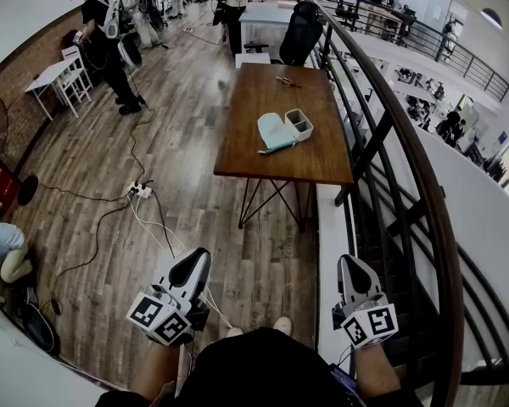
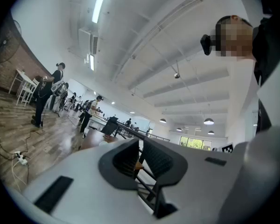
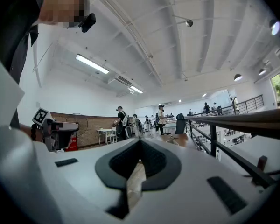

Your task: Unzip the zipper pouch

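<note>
1. The left hand-held gripper (image 1: 192, 265) is held low by the person's body, its jaws pressed together on nothing.
2. The zipper pouch (image 1: 276, 132) lies well ahead on the worktop (image 1: 280, 96), just beside a small box (image 1: 299, 124). Its long axis runs roughly away from the person, and neither hand is clearly nearer.
3. The right hand-held gripper (image 1: 353, 268) is likewise closed and empty.
4. The zipper and its pull are too small to make out.
</note>
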The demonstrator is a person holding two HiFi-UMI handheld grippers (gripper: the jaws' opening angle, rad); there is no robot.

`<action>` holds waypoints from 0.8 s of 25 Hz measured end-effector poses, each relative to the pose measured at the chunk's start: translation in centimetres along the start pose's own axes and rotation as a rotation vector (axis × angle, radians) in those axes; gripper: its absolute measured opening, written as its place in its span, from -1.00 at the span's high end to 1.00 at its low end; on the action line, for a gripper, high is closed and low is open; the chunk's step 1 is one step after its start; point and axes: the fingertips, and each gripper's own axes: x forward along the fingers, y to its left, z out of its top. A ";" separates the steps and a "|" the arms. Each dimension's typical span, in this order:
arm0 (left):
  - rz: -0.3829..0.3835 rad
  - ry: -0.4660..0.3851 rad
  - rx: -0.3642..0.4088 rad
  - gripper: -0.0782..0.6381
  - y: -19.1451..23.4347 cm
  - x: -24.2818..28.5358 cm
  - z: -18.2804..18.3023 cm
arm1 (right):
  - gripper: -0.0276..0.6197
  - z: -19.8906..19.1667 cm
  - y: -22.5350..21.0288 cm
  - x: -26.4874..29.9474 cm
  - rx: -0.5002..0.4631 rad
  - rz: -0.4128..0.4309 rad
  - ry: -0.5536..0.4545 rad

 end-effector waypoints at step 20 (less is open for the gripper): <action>0.093 -0.030 0.059 0.67 -0.8 2.9 0.1 | 0.89 1.9 -3.2 0.1 0.039 0.013 -0.084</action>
